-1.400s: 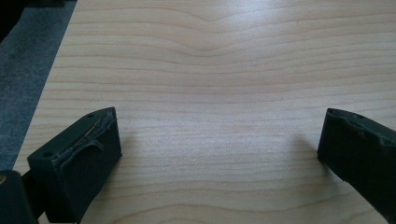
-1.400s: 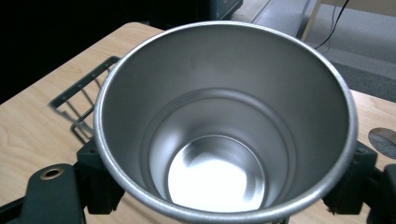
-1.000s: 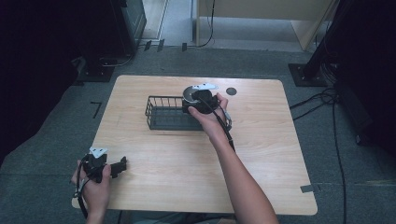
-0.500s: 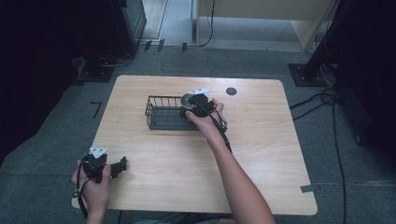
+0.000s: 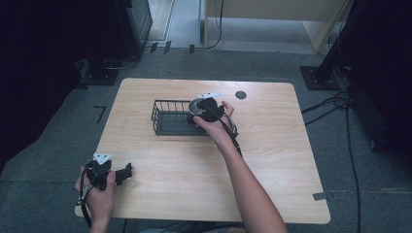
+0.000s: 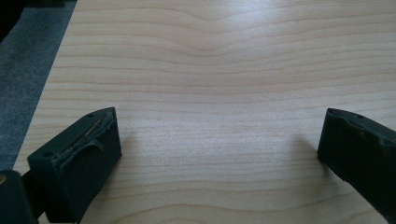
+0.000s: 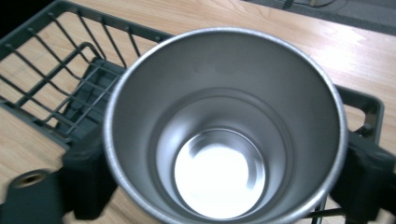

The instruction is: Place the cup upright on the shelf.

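A steel cup [image 7: 224,130] is clamped between the jaws of the right gripper [image 5: 206,110], held over the right end of a black wire basket [image 5: 170,118]. The basket is set on a light wooden table [image 5: 272,145], toward its far middle. A small dark disc [image 5: 240,95] is seen on the tabletop just beyond and right of the basket. Well nearer than the basket, at the table's left corner, the left gripper [image 6: 219,149] is held with jaws spread wide over bare wood. Grey carpet [image 5: 252,63] and trailing cables [image 5: 340,104] surround the table.
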